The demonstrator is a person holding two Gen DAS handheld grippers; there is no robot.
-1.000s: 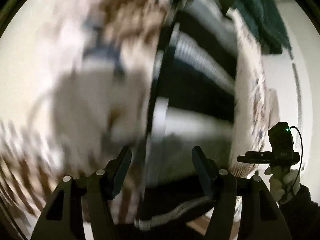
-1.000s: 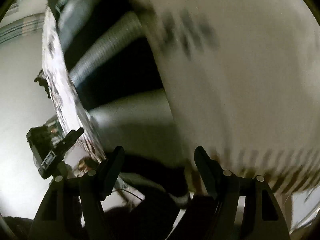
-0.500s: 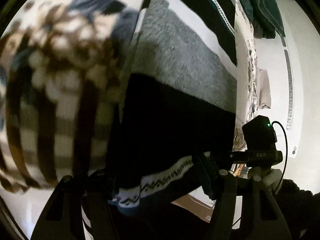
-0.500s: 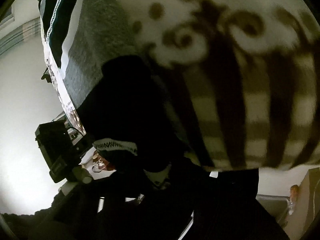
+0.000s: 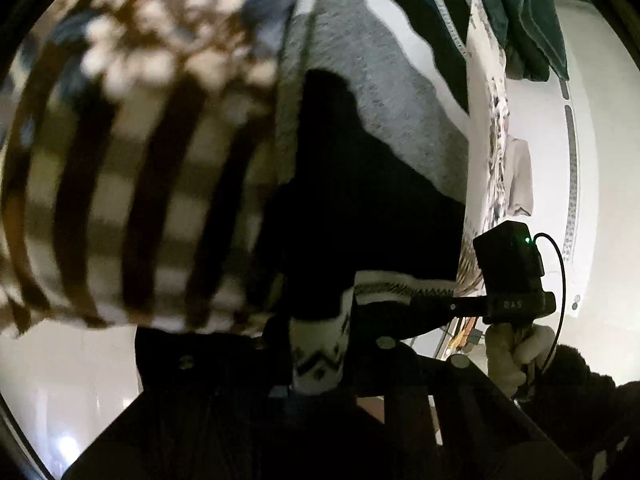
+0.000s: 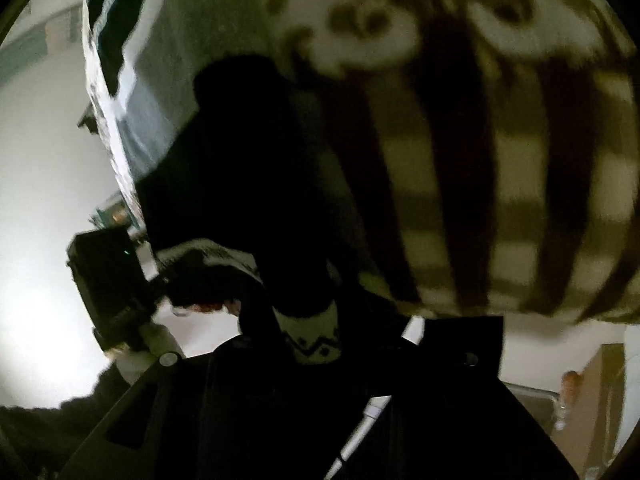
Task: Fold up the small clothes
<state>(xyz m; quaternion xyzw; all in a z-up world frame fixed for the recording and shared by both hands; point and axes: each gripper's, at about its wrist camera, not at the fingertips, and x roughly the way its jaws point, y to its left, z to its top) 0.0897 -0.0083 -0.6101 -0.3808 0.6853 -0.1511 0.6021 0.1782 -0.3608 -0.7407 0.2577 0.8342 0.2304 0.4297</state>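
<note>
A knitted garment (image 5: 372, 128) with black, grey and white bands and a white zigzag hem lies on a patterned cloth. My left gripper (image 5: 318, 354) is shut on the hem's white zigzag edge, which sticks up between its dark fingers. My right gripper (image 6: 314, 338) is shut on the same hem (image 6: 312, 336) at another spot. Each gripper shows in the other's view: the right one (image 5: 508, 280) and the left one (image 6: 116, 280). The hem is lifted and bunched between them.
A cream cloth with brown stripes and leaf shapes (image 5: 132, 184) covers the surface under the garment; it also shows in the right wrist view (image 6: 500, 200). Dark green clothes (image 5: 524, 20) lie at the far end. A pale floor or wall lies beyond the surface's edge.
Both grippers were open above the garment a second ago. They dropped onto its hem and closed on it, and the hem is now pulled up and bunched.
</note>
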